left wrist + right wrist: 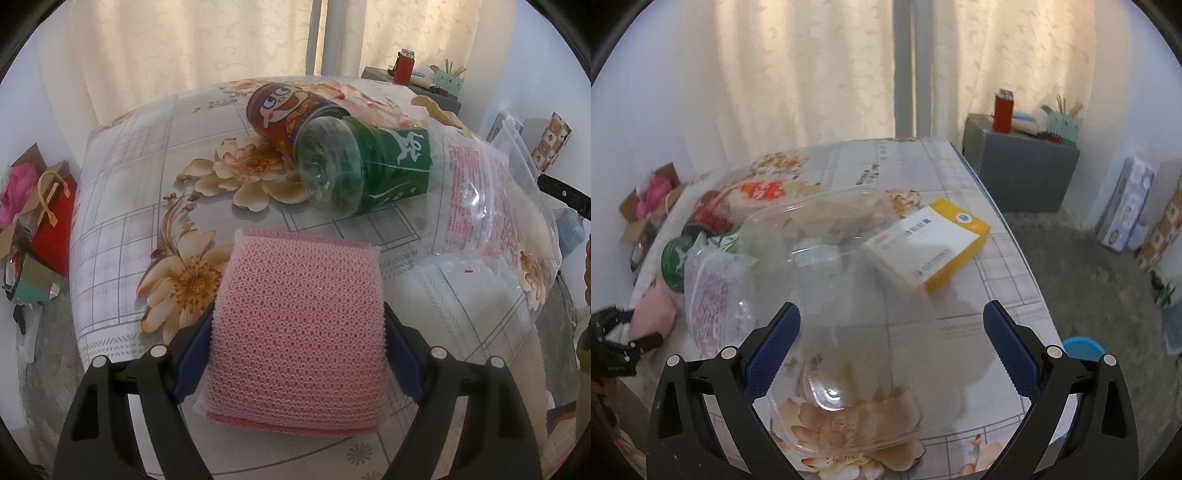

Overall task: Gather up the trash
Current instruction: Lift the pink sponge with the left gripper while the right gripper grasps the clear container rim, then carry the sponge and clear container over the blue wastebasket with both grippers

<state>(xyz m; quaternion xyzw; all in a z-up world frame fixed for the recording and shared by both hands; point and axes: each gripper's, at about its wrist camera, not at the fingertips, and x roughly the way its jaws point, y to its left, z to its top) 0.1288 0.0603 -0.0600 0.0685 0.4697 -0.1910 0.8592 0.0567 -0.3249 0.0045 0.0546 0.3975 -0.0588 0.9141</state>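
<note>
On the flower-print table [122, 206], the left gripper [297, 328] clamped a pink mesh sponge [299, 325] between its blue pads, just short of a green bottle [362, 166] lying against a red cartoon can [284, 107] and a clear printed bag [480, 199]. The right gripper [892, 339] stood wide open, holding nothing, over a clear plastic clamshell container [834, 236], near a yellow-and-white box [929, 247].

Pink mesh sponge [299, 328]; green bottle [364, 168] at one o'clock; red cartoon can [284, 110]; yellow-white box [929, 245]; beige-flowered grey-checked tablecloth [122, 206].
</note>
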